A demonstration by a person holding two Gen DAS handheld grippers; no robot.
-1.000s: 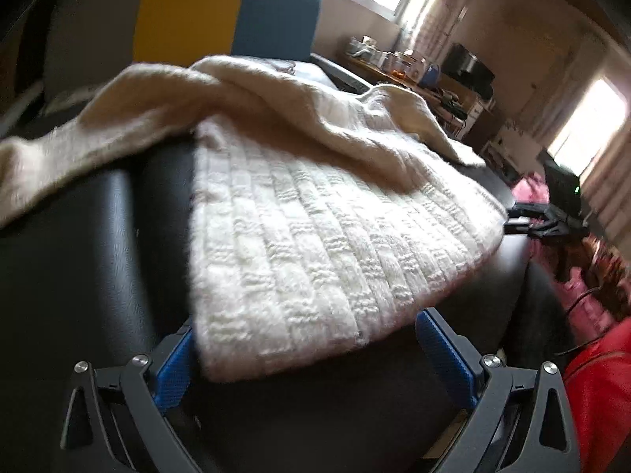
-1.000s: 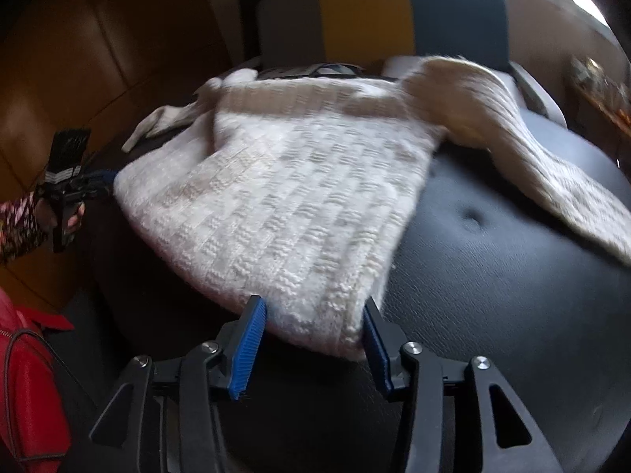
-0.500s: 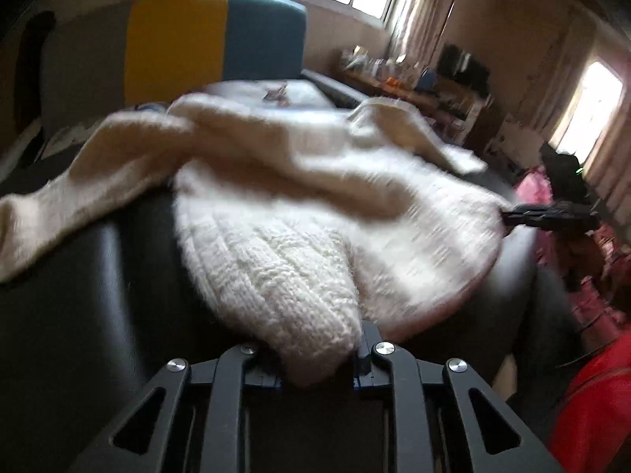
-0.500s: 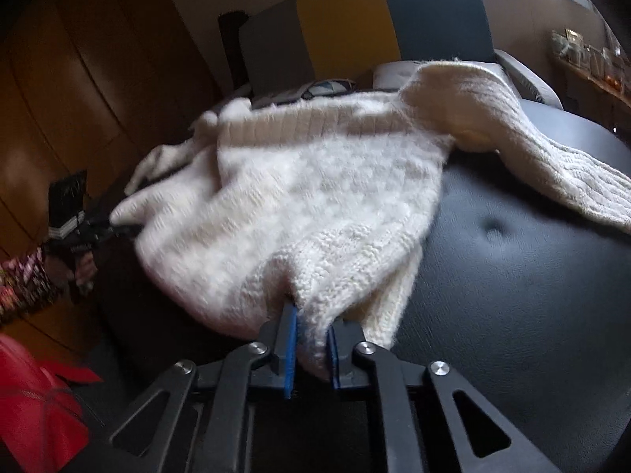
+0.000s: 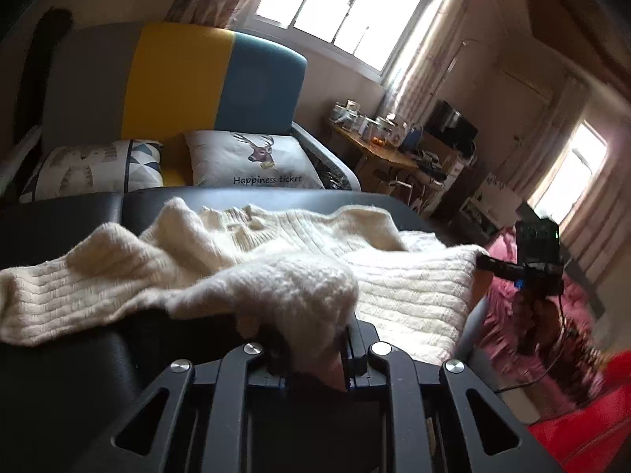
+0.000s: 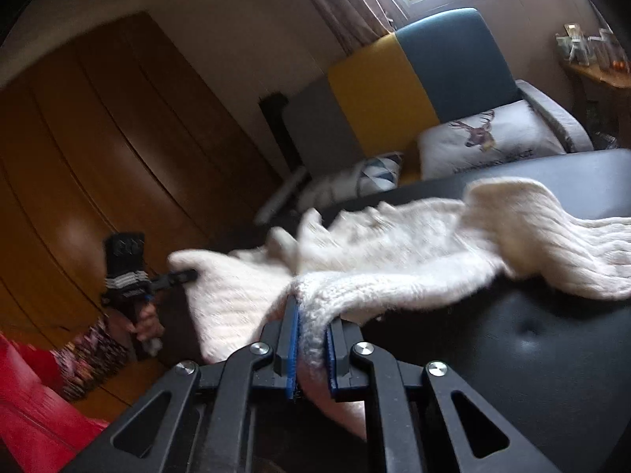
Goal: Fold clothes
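A cream knitted sweater (image 5: pixel 284 244) lies on a black padded ottoman (image 5: pixel 71 354). My left gripper (image 5: pixel 315 358) is shut on its bottom hem and holds that corner lifted above the cushion. My right gripper (image 6: pixel 311 351) is shut on the other hem corner of the sweater (image 6: pixel 394 248), also lifted. One sleeve (image 5: pixel 59 287) trails to the left in the left wrist view and shows to the right in the right wrist view (image 6: pixel 560 244). Each gripper shows in the other's view, the right (image 5: pixel 493 264) and the left (image 6: pixel 185 276), at the sweater's edge.
A grey, yellow and blue sofa (image 5: pixel 189 82) with two printed pillows (image 5: pixel 252 161) stands behind the ottoman. A cluttered wooden table (image 5: pixel 386 149) is at the back right. Wooden wardrobe doors (image 6: pixel 98 149) are beside the ottoman. Something red (image 5: pixel 583 433) lies on the floor.
Both grippers closed on the sweater's bottom hem and have lifted it up off the ottoman, raising the view toward the sofa; the sweater body now bunches and folds toward the back.
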